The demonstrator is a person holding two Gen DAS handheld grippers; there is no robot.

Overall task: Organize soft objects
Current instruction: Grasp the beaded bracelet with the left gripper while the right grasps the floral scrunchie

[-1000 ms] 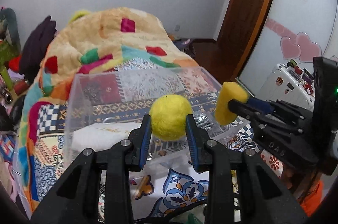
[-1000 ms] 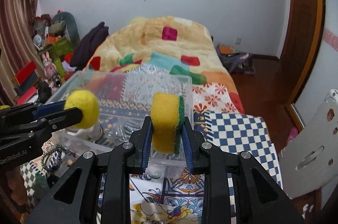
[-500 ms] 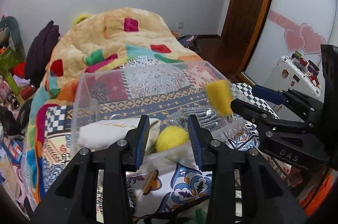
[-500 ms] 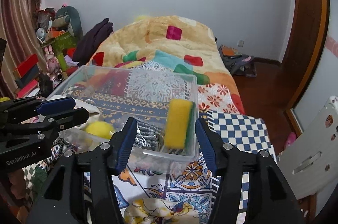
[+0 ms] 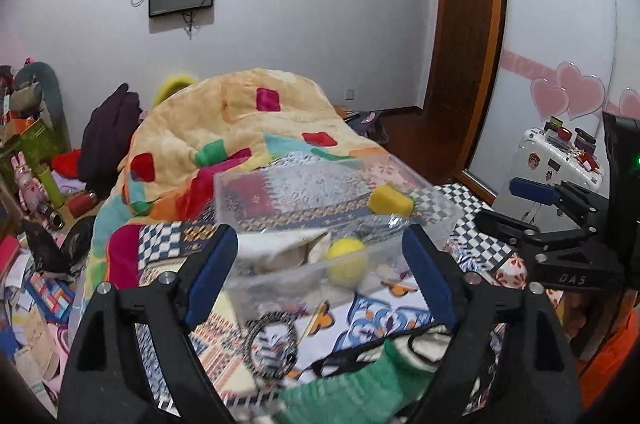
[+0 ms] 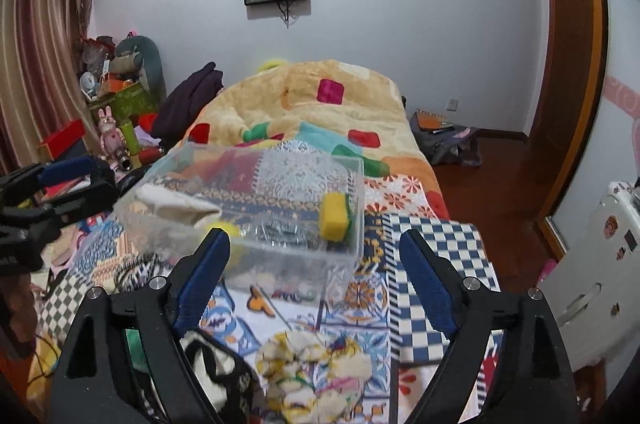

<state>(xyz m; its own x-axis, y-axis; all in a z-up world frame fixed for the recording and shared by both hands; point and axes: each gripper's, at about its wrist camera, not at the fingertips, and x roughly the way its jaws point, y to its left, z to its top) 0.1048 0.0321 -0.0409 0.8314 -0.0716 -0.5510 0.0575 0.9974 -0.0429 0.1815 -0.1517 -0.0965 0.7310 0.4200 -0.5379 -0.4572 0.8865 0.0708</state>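
Note:
A clear plastic box [image 5: 440, 212] [image 6: 352, 184] stands on the patterned bed. Inside it lie a yellow ball [image 5: 346, 260] [image 6: 230, 230], a yellow-green sponge [image 5: 390, 201] [image 6: 335, 217] and a folded white cloth [image 5: 280, 248] [image 6: 176, 202]. My left gripper [image 5: 320, 276] is open and empty, held back from the box's near wall. My right gripper [image 6: 316, 276] is open and empty, also back from the box. The right gripper shows at the right of the left wrist view [image 5: 516, 204].
On the bed in front of the box lie a green sock [image 5: 360, 384], a patterned scrunchie [image 5: 272, 344] [image 6: 132, 270], a floral yellow scrunchie [image 6: 316, 368] and a black-trimmed item [image 6: 216, 368]. An orange quilt [image 6: 320, 104] is heaped behind. Clutter lies left, a white suitcase [image 5: 556, 160] right.
Both grippers opened and let go: the ball and the sponge dropped into the box. Both grippers then opened wider and drew back and up from the box.

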